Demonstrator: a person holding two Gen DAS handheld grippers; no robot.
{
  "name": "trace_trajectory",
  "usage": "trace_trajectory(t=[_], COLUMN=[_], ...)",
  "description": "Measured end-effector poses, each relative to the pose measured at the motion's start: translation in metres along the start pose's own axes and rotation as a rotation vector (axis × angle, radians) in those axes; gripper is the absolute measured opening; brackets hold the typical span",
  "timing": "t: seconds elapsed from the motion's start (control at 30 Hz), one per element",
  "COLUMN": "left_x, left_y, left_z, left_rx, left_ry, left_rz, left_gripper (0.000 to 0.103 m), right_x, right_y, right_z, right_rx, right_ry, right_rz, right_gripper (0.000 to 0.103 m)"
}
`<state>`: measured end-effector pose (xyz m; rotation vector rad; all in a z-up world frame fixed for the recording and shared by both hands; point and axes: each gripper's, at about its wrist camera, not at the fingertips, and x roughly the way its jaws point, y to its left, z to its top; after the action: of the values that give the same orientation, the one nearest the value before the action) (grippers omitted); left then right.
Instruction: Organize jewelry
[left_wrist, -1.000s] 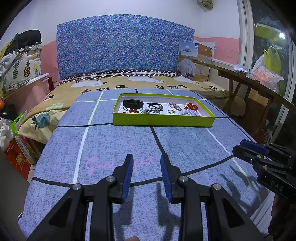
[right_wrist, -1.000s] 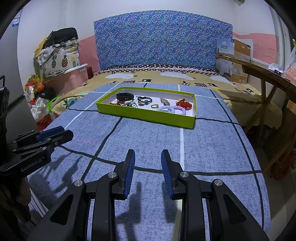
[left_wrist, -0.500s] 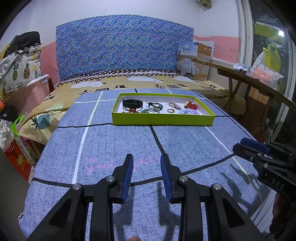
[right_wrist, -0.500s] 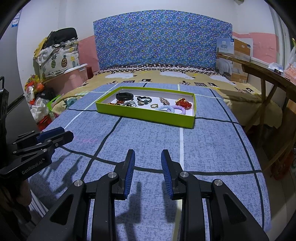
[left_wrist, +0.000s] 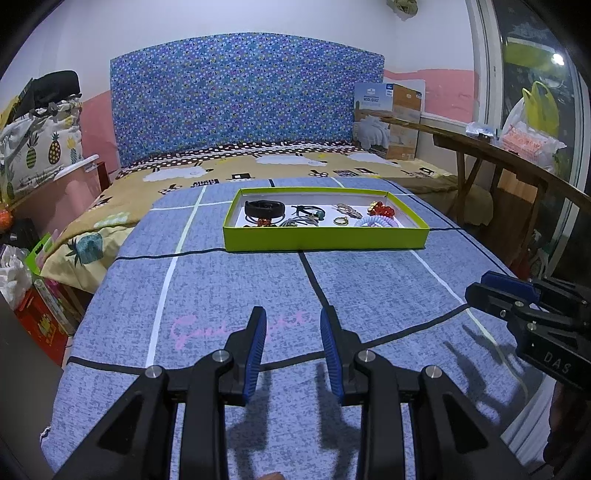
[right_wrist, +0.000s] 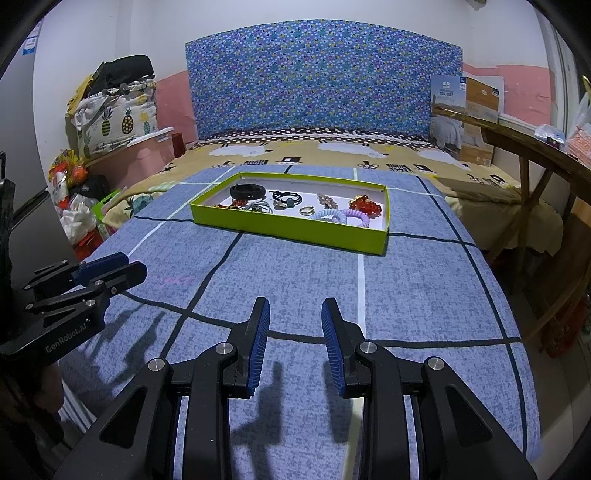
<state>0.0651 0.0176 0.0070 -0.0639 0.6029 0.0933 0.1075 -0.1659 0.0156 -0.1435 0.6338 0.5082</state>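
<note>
A shallow lime-green tray lies on the blue bedspread well ahead of both grippers. Inside it sit a black band, a gold ring, a red beaded piece, pale blue and purple coil hair ties, and a tangle of other pieces. My left gripper hovers open over the near bedspread, empty. My right gripper is likewise open and empty. Each gripper shows at the side of the other's view.
The bed's blue patterned headboard stands at the back. A wooden table with bags runs along the right. Bags and a pink bin crowd the floor to the left. A cardboard box sits at the far right corner.
</note>
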Motion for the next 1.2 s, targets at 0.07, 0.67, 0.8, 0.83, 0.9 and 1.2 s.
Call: trace_trajectory(t=[0.07,0.67,0.8,0.83,0.9,1.2], left_x=[-0.0001,0.0017,0.0027,0.0032,0.0034,0.0022], left_y=[0.0001,0.0001,0.0019,0.0009,0.0011,0.0001], left_z=[-0.0003,-0.0027,-0.0046,-0.0044,-0.0052,-0.0052], left_rx=[0.002,0.009,0.008,0.010,0.012,0.007], left_ry=[-0.001,0.011,0.018,0.019,0.020,0.014], left_rz=[0.001,0.002,0.003,0.004,0.004,0.002], left_gripper=[0.032,0.032,0.032,0.032,0.032,0.032], right_x=[-0.0001,0.0002,0.0000,-0.0001,-0.0005,-0.0002], right_y=[-0.0003,-0.0002,-0.0012,-0.0014,-0.0012,-0.0014], right_z=[-0.0004,-0.0001,-0.0010,-0.0013,-0.0013,-0.0011], right_rx=[-0.001,0.000,0.001,0.001,0.001,0.001], right_ry=[-0.001,0.002,0.003,0.004,0.002,0.002], right_rz=[-0.001,0.000,-0.001,-0.001,-0.001,-0.001], right_gripper=[0.030,0.030,0.030,0.030,0.030,0.030])
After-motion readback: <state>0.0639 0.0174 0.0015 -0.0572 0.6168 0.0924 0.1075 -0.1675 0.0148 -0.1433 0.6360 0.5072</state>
